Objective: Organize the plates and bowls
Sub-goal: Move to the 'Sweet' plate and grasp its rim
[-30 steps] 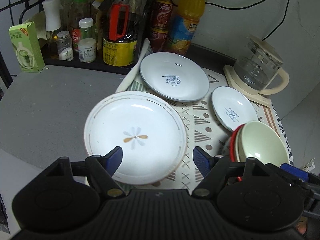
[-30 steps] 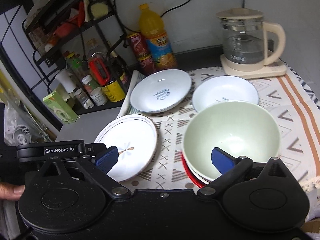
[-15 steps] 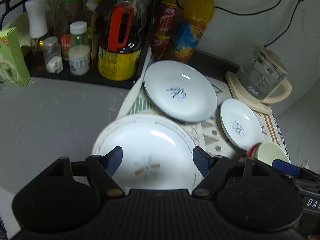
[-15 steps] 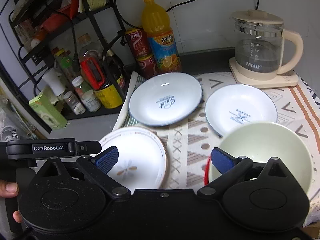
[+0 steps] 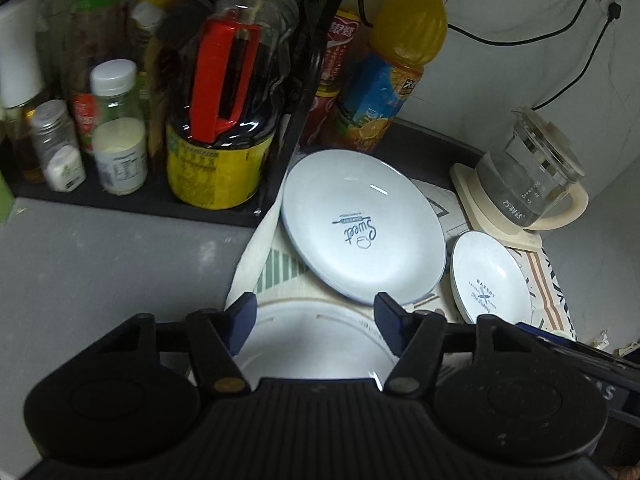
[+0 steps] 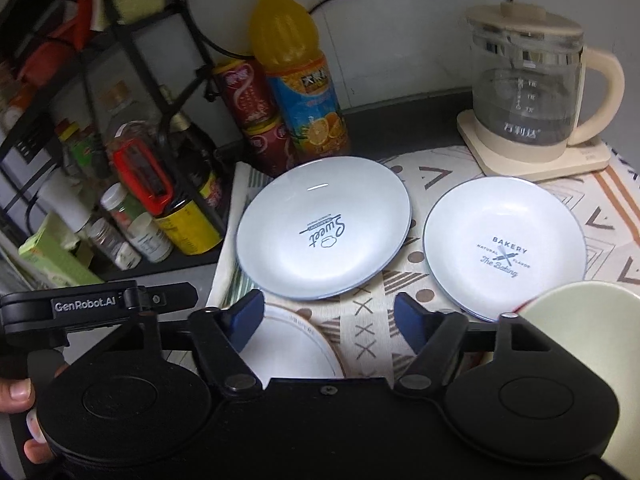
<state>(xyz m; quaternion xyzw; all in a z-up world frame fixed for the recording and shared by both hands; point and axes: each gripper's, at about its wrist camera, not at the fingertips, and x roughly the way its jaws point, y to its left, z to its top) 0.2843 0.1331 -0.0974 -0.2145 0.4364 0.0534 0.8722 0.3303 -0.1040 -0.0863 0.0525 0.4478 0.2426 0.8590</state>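
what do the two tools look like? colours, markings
Both alike: left tool and right tool have black plastic bodies, round pivot housings, ribbed centre and dark blue finger pads. In the right wrist view, the left tool's side reads "GenRobot.AI" in white.

Dim indoor light, fisheye views, mild motion blur.

Both views are underexposed with a cool cast. Small white glare streaks sit on the "Sweet" plate (image 5: 362, 236) (image 6: 324, 230); light seems to come from above it. The shelf (image 6: 120, 92) left of that plate is dark and smeared; bottle labels there are unreadable. Print on the plate reads sharp. The rimmed plate (image 5: 316, 344) nearer than it shines pale and soft. Straight lines bow toward frame edges; corners are vignetted. The kettle (image 6: 528, 92) right of it is bright.
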